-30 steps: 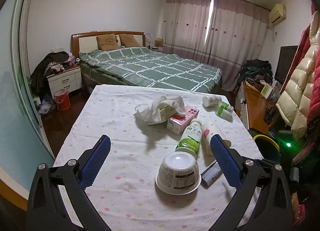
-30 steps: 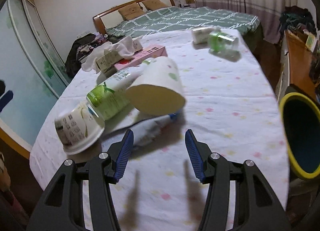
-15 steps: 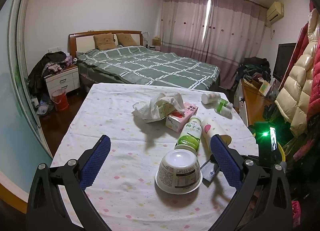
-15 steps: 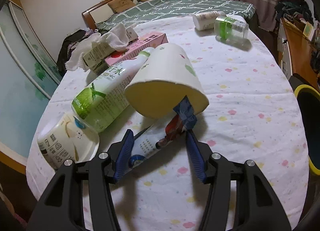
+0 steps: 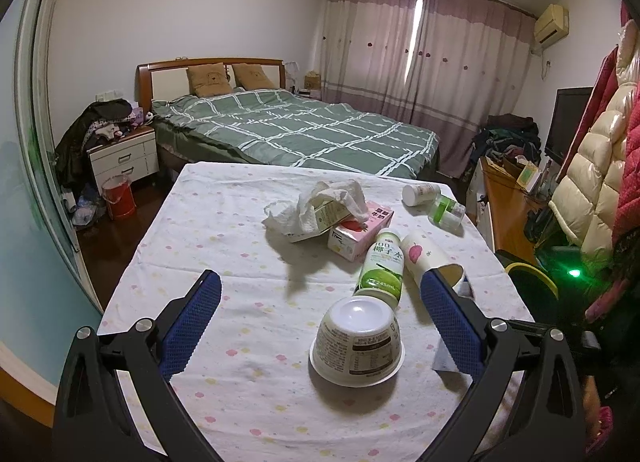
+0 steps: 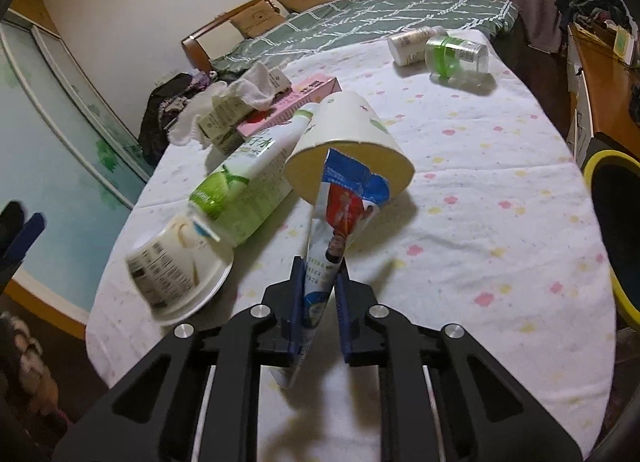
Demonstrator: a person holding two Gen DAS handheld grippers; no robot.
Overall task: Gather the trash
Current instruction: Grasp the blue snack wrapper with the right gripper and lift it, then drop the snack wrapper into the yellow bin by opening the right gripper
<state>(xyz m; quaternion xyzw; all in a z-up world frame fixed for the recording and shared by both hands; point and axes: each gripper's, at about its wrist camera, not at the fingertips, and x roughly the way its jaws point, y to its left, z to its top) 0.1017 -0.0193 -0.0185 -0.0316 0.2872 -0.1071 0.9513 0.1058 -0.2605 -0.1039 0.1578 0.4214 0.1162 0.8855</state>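
Two grippers are in my hands over a table (image 5: pixel 224 222) spread with a dotted white cloth. My right gripper (image 6: pixel 319 282), low in the centre of its view, is closing its blue pads on a torn wrapper (image 6: pixel 338 214), which already sits pinched between them and stands up toward the mouth of a paper cup (image 6: pixel 348 142) lying on its side just above. Touching the cup's left flank lies a green bottle (image 6: pixel 240 186), and at lower left of that an upturned bowl (image 6: pixel 176 266) rests rim-down. Further up sit a pink carton (image 6: pixel 296 102) and a crumpled tissue (image 6: pixel 252 90) draped over a small box. Near the upper right lie a white jar (image 6: pixel 408 44) and a clear jar with a green band (image 6: pixel 452 54), side by side. A yellow-rimmed bin (image 6: pixel 596 174) shows at the right edge. My left gripper (image 5: pixel 320 322) hovers with its jaws spread wide and nothing between them, the bowl (image 5: pixel 356 342) showing below the gap in the left wrist view.
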